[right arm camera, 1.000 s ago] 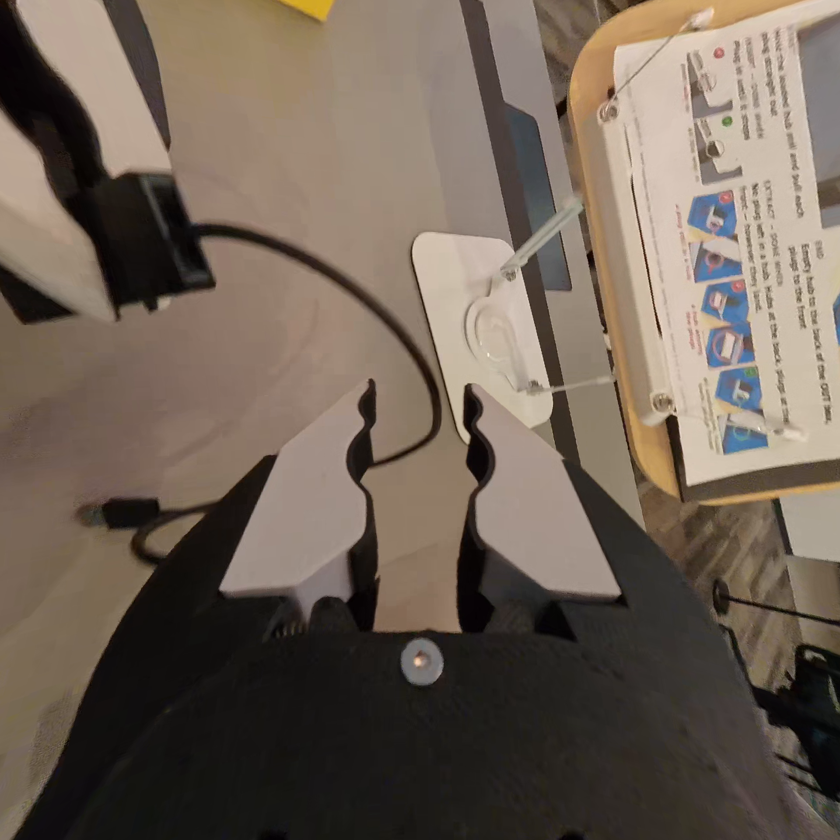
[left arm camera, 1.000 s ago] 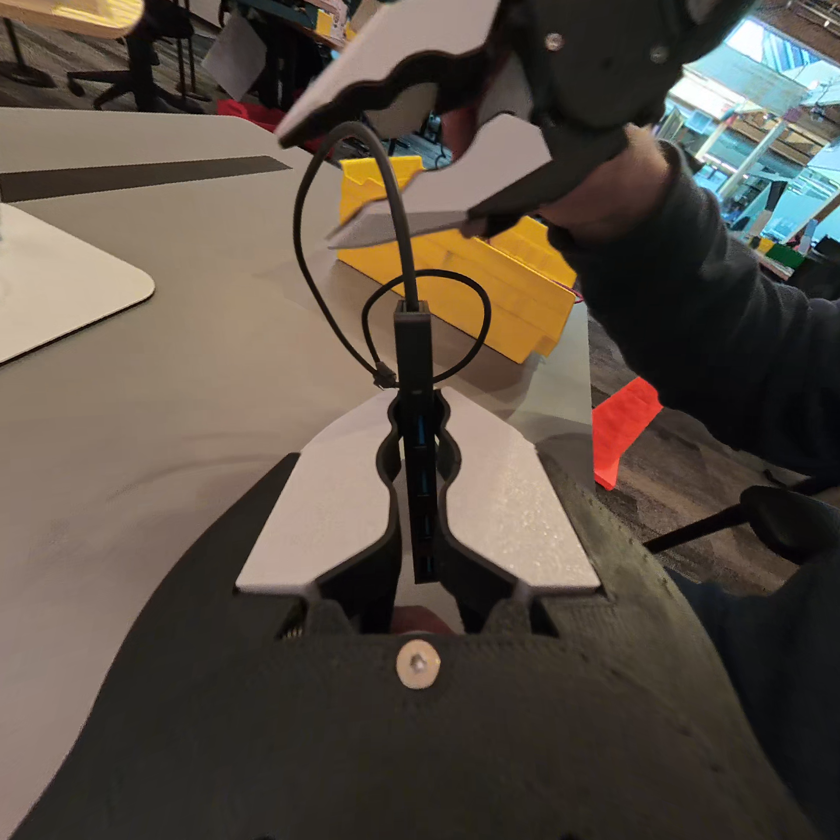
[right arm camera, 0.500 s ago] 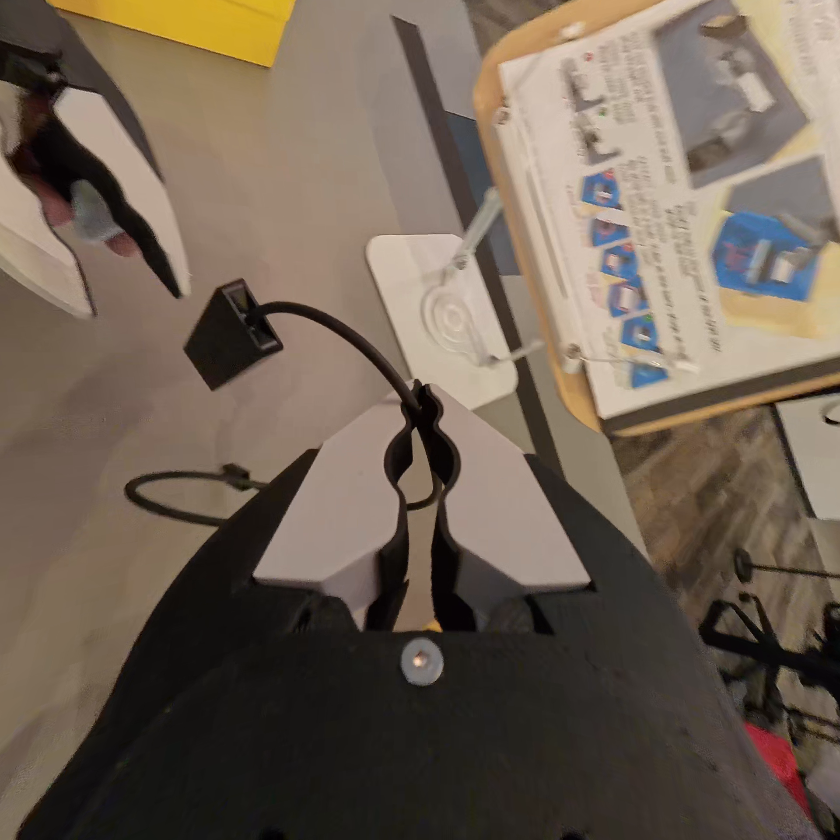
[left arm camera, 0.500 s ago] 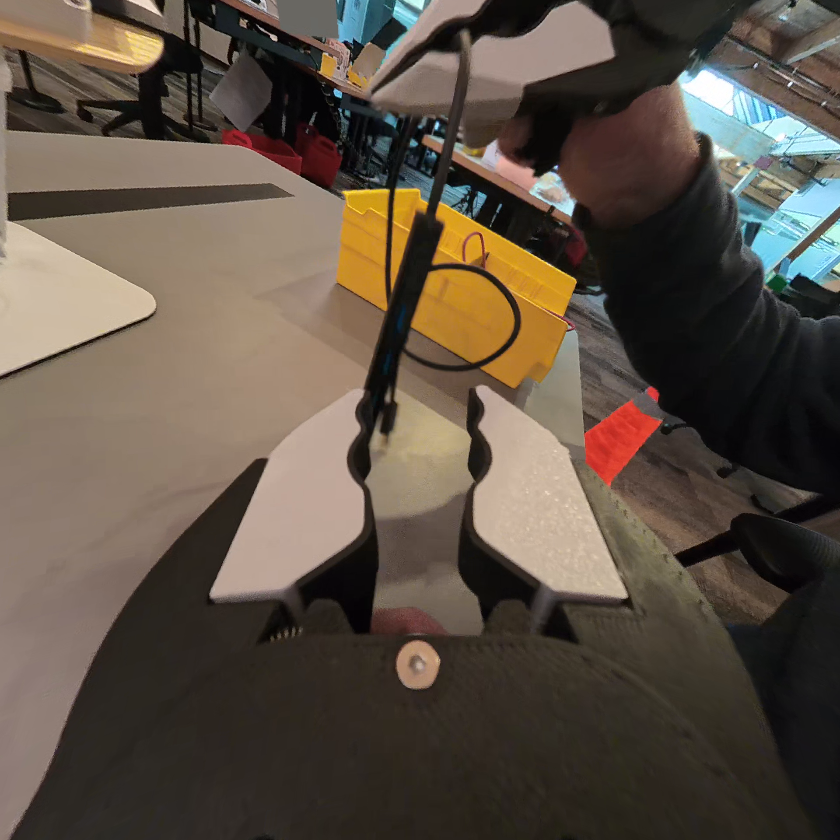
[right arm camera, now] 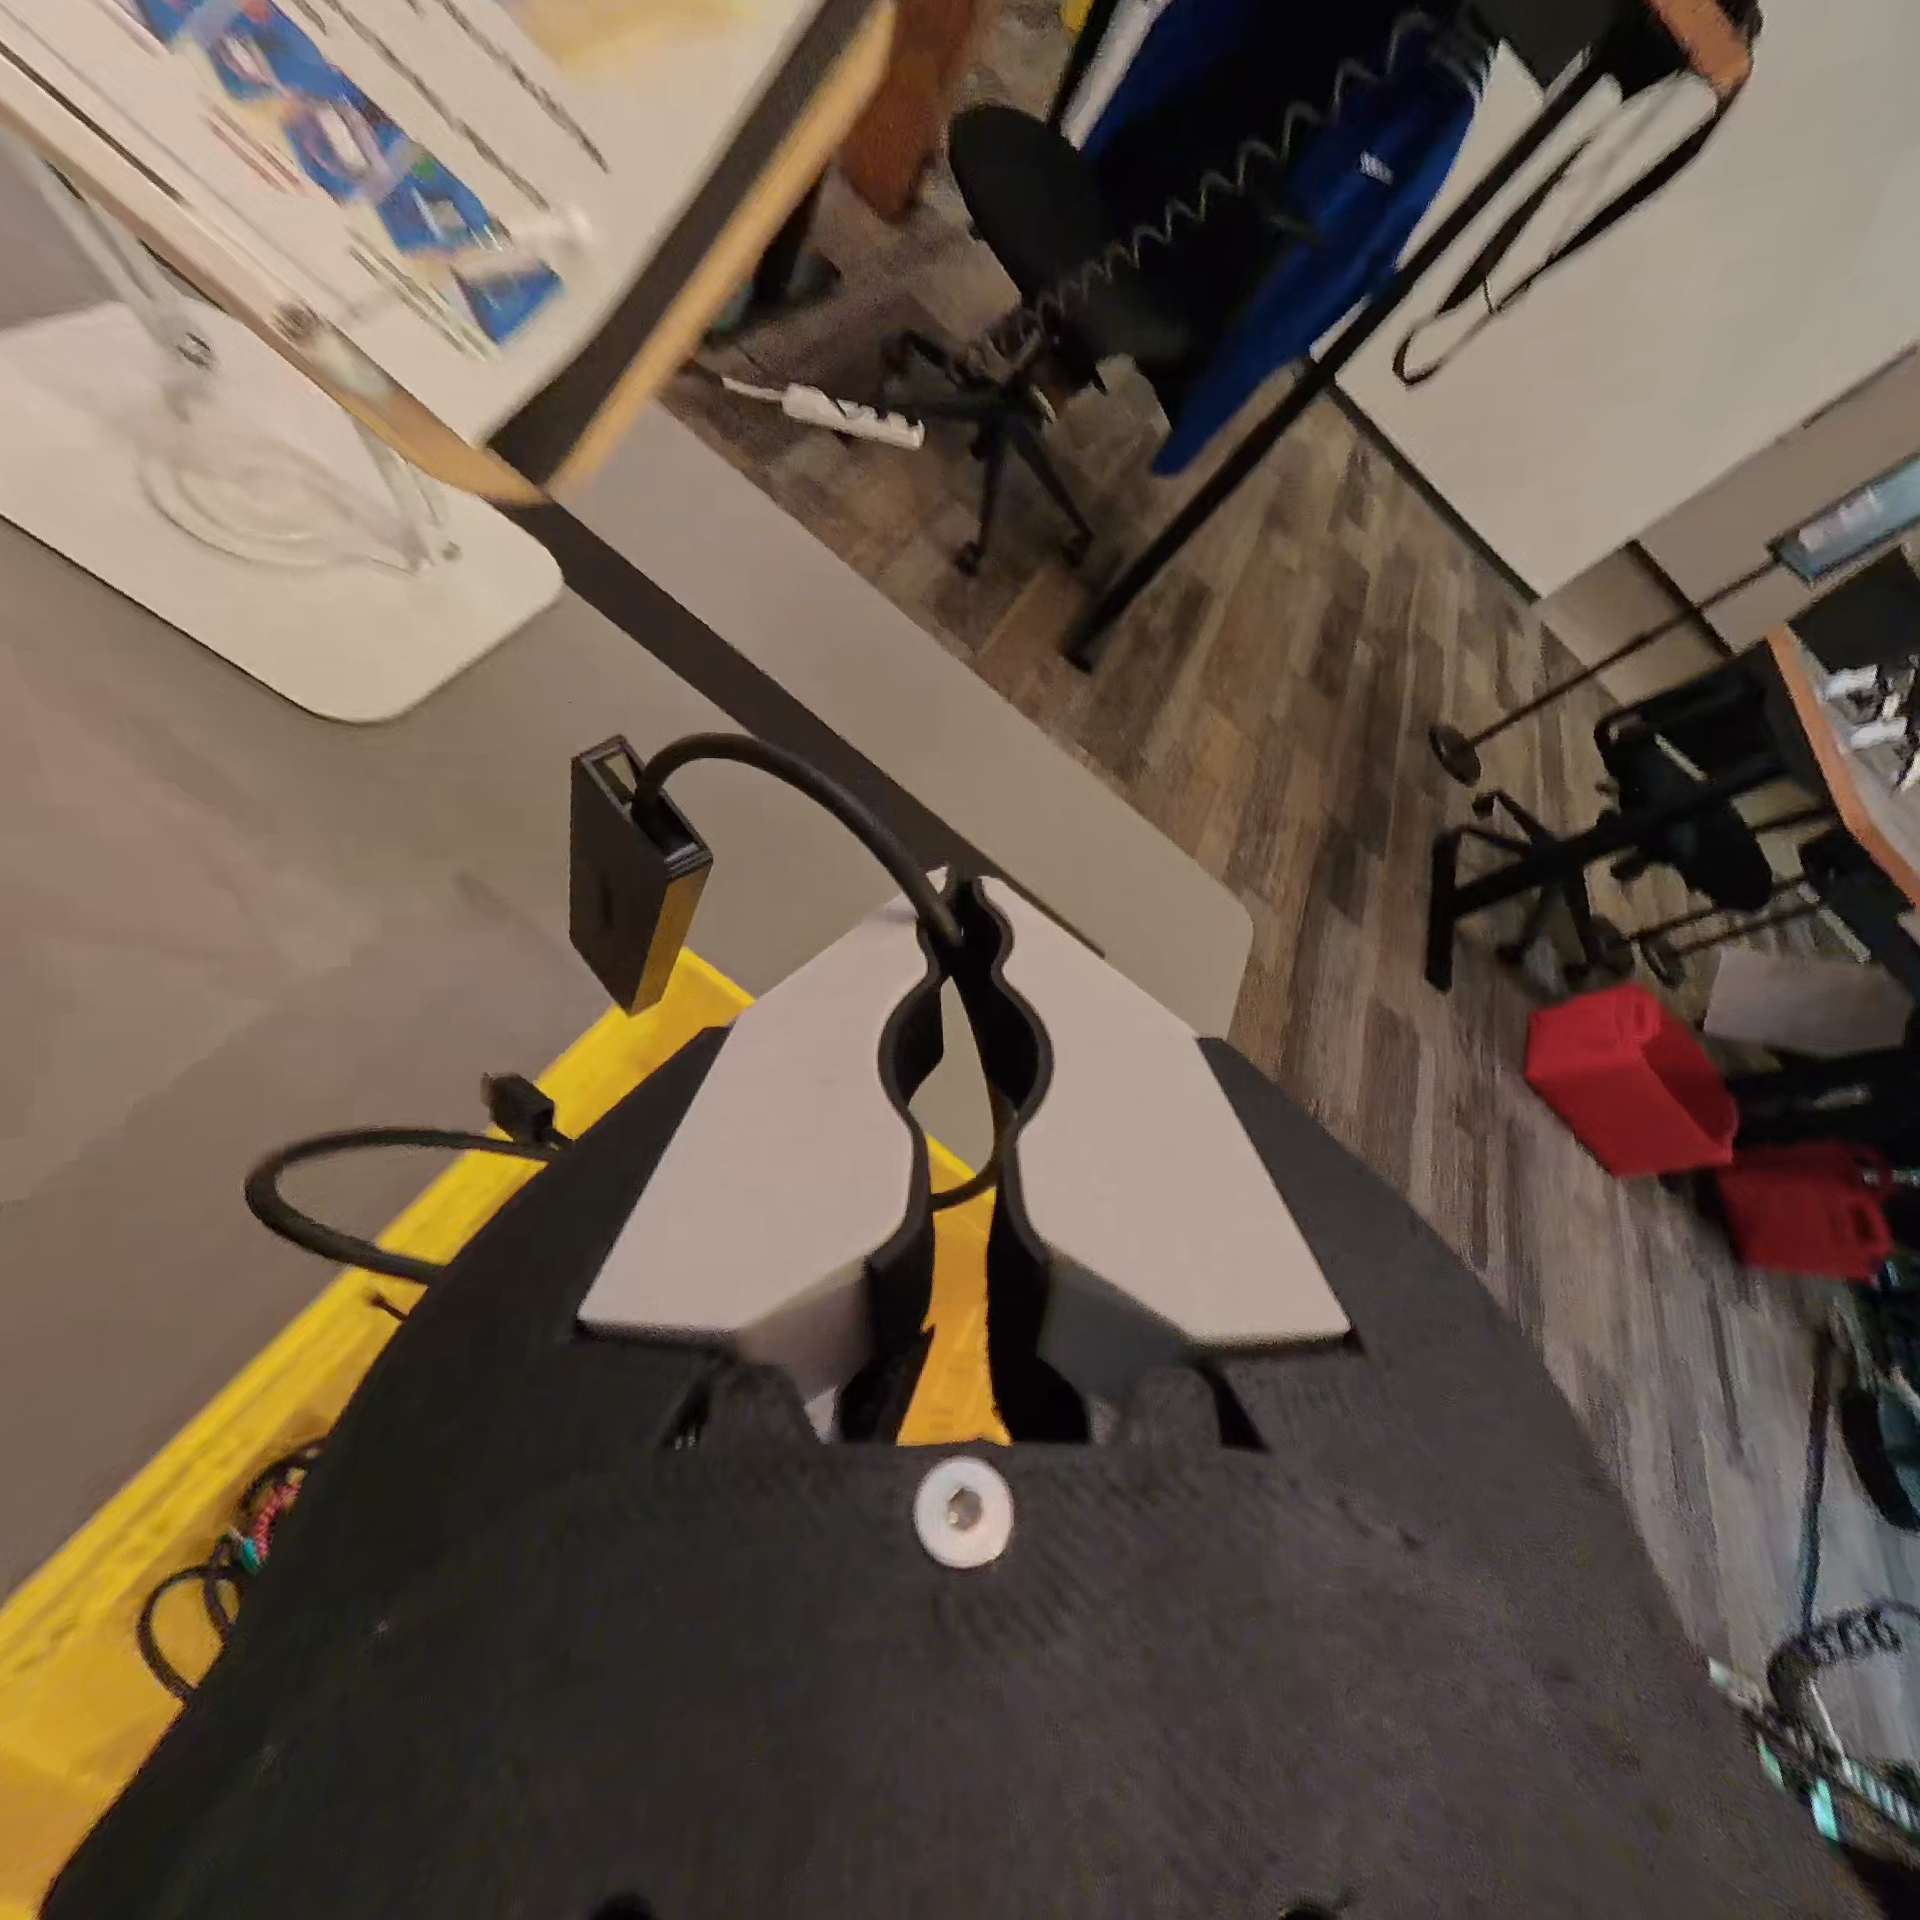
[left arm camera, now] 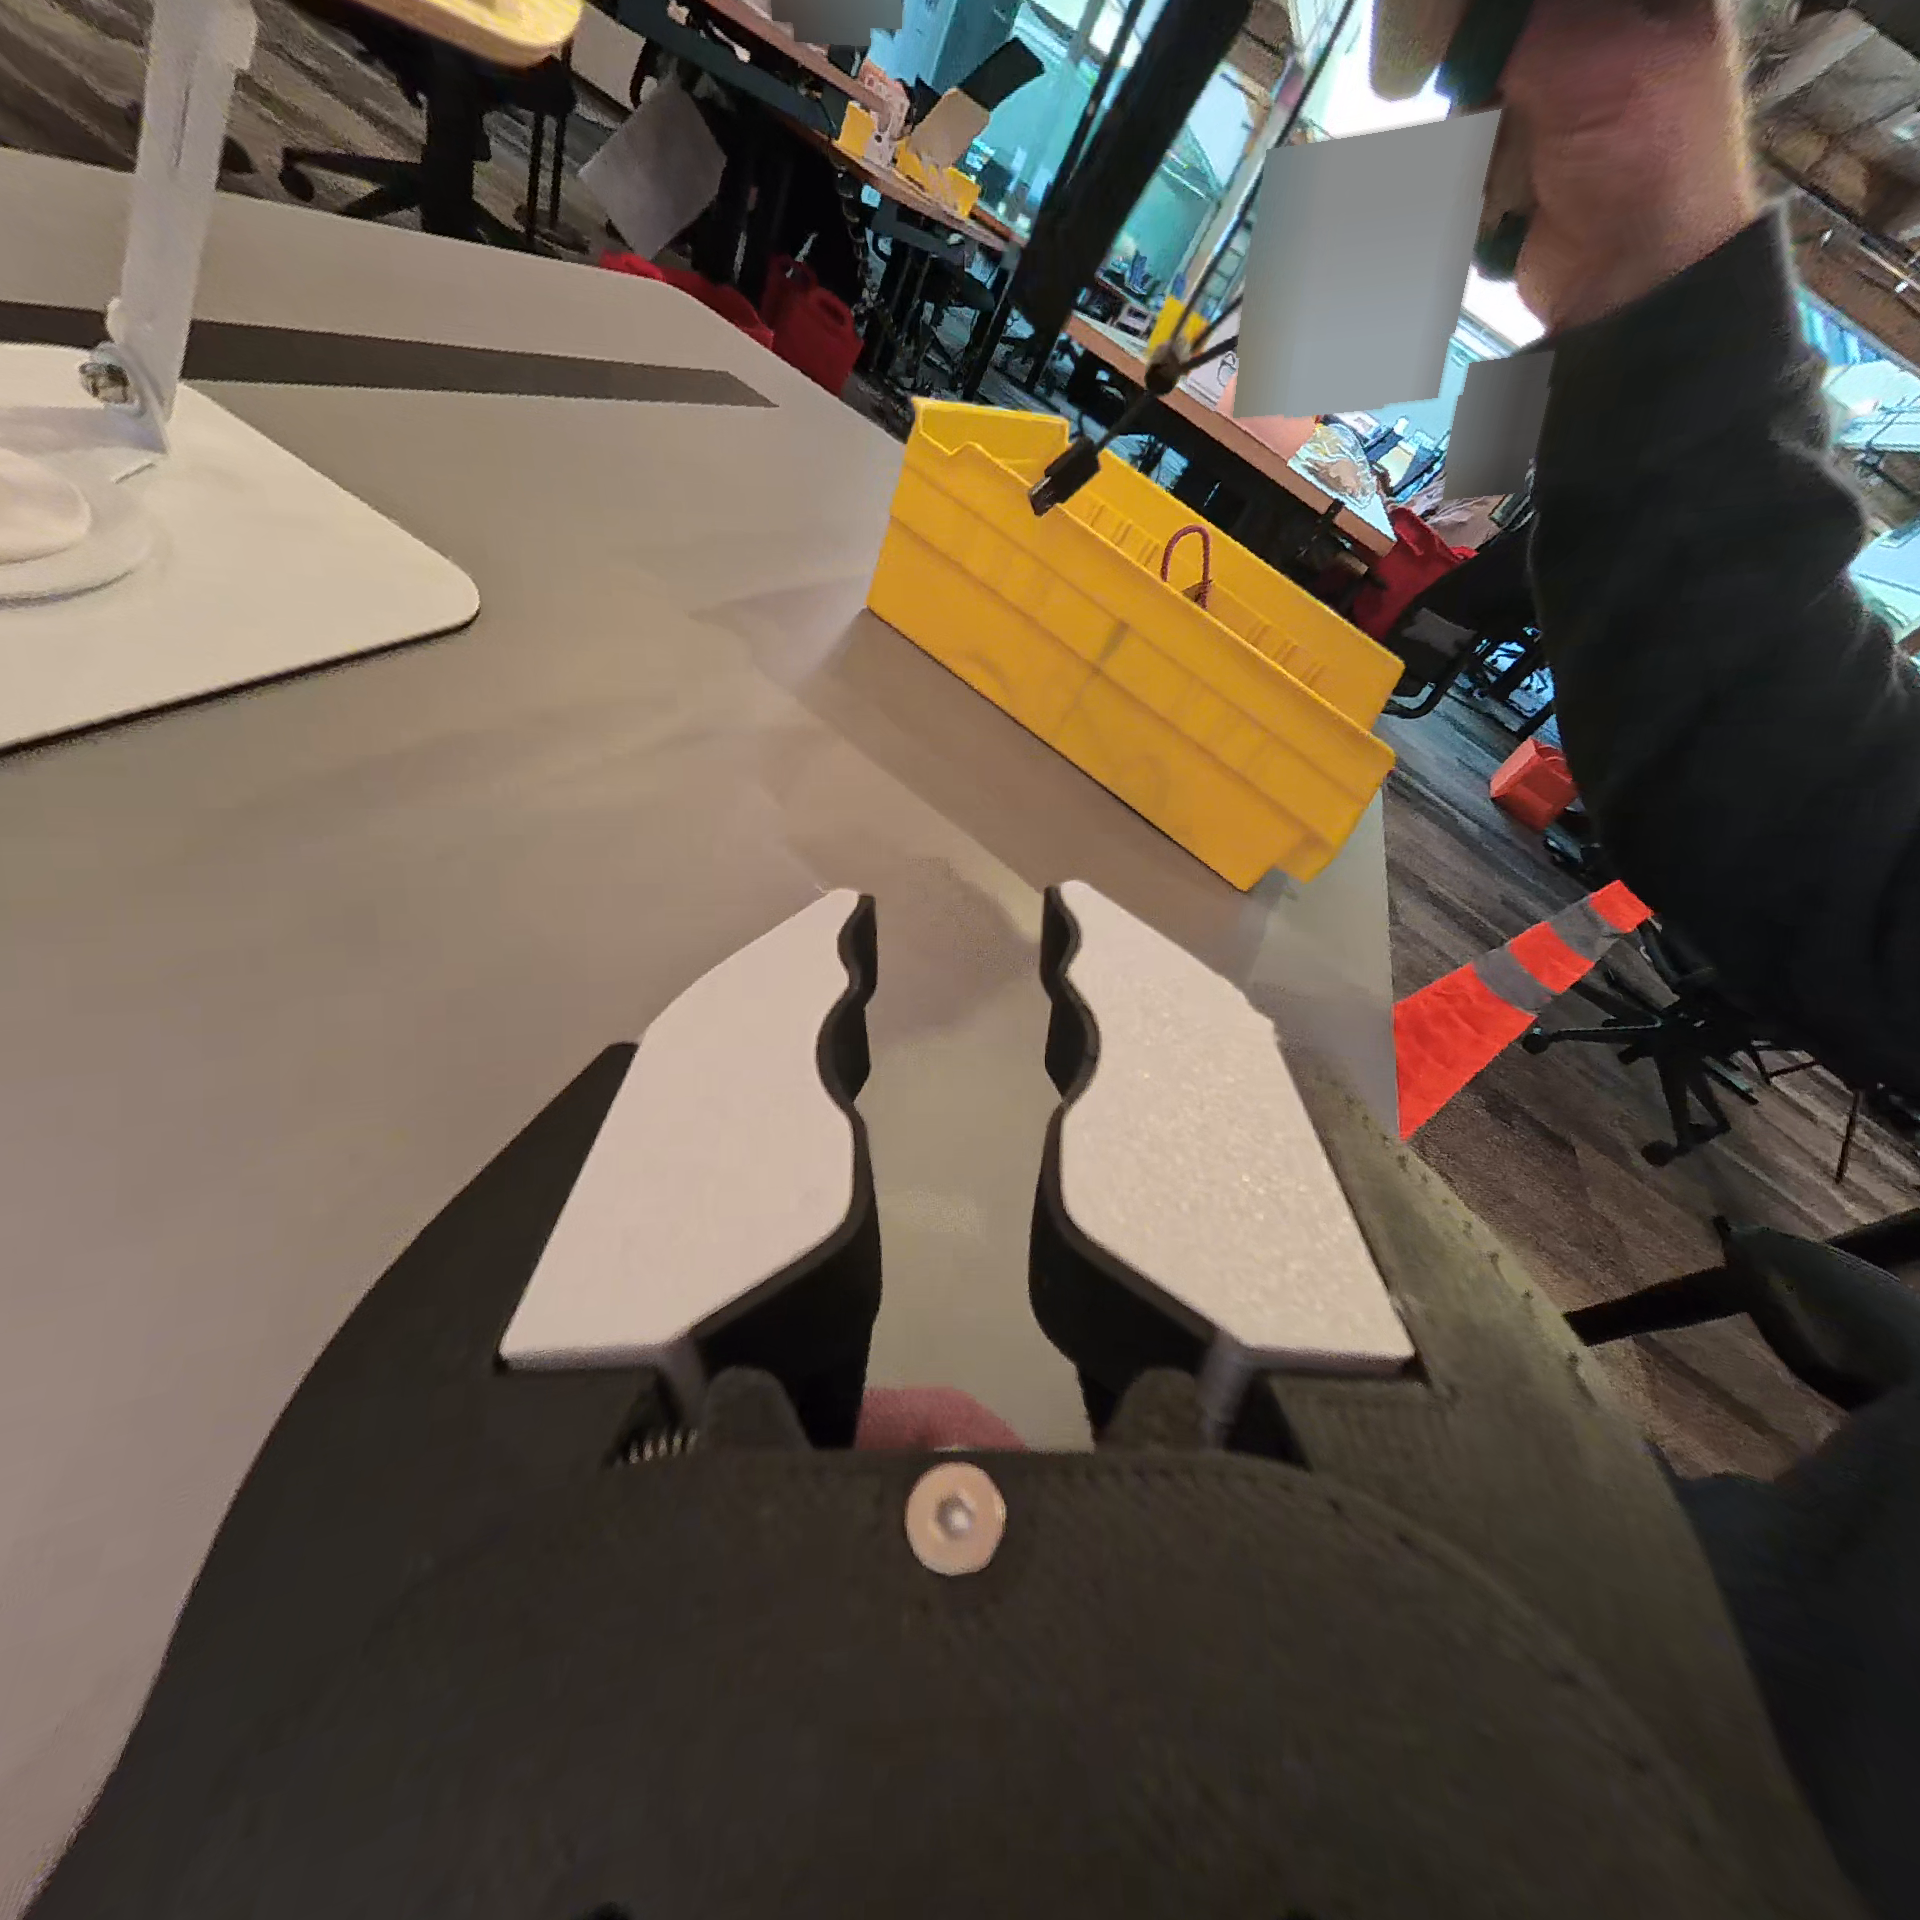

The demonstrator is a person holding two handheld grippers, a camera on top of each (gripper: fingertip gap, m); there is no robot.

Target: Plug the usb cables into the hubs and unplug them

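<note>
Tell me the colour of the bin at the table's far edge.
Yellow. The bin shows best in the left wrist view, standing on the grey table.

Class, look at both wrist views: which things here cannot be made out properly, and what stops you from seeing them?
- Contents of the yellow bin, left wrist view: its wall hides nearly everything inside.
- The hub's ports, right wrist view: turned away, so occupancy cannot be told.
- The hub's cable, right wrist view: part is hidden behind the right gripper.
- The instruction board, right wrist view: blurred and cut off by the edge.
</note>
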